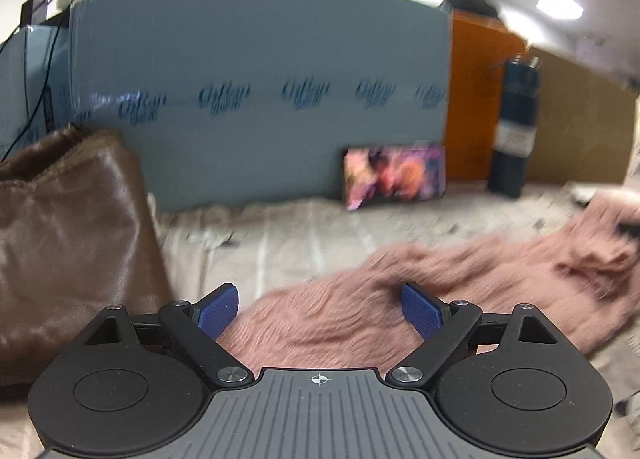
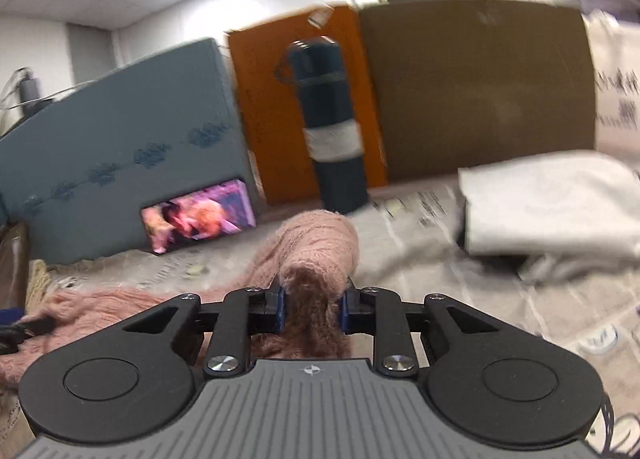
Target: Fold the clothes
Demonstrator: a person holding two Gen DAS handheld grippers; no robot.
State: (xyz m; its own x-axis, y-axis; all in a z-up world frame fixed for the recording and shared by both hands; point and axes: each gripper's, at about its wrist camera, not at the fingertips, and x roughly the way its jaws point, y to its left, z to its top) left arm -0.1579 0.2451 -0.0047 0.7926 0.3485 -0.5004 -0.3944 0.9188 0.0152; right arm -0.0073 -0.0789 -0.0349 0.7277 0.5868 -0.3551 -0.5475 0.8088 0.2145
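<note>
Between the blue pads of the right claw (image 2: 312,309) a thick bunch of the pink sweater (image 2: 316,255) is pinched tight, the fuzzy knit bulging up and forward past the fingertips. From there the rest of it trails off to the claw's left across the pale table cover (image 2: 440,259). Beneath the left claw (image 1: 320,307), whose fingers stand wide apart and hold nothing, the same sweater (image 1: 400,315) lies spread flat and runs away to its right.

By its look the knit is soft, light and limp. It would sag from any single hold, stretch if pulled hard, and its loose fibres could snag on the pads. A hem or shoulder edge, taken with both claws well apart, seems the safer grip.

Left of the left claw slumps a brown leather bag (image 1: 68,239). Farther ahead of the right claw stand a dark blue flask (image 2: 328,127) and, to its right, a folded white cloth (image 2: 552,203). A phone (image 1: 394,175) showing a video leans against the blue board (image 1: 260,59) beyond. Repeated dark print crosses that board, too blurred to read; I cannot make out the flask's white band either.
</note>
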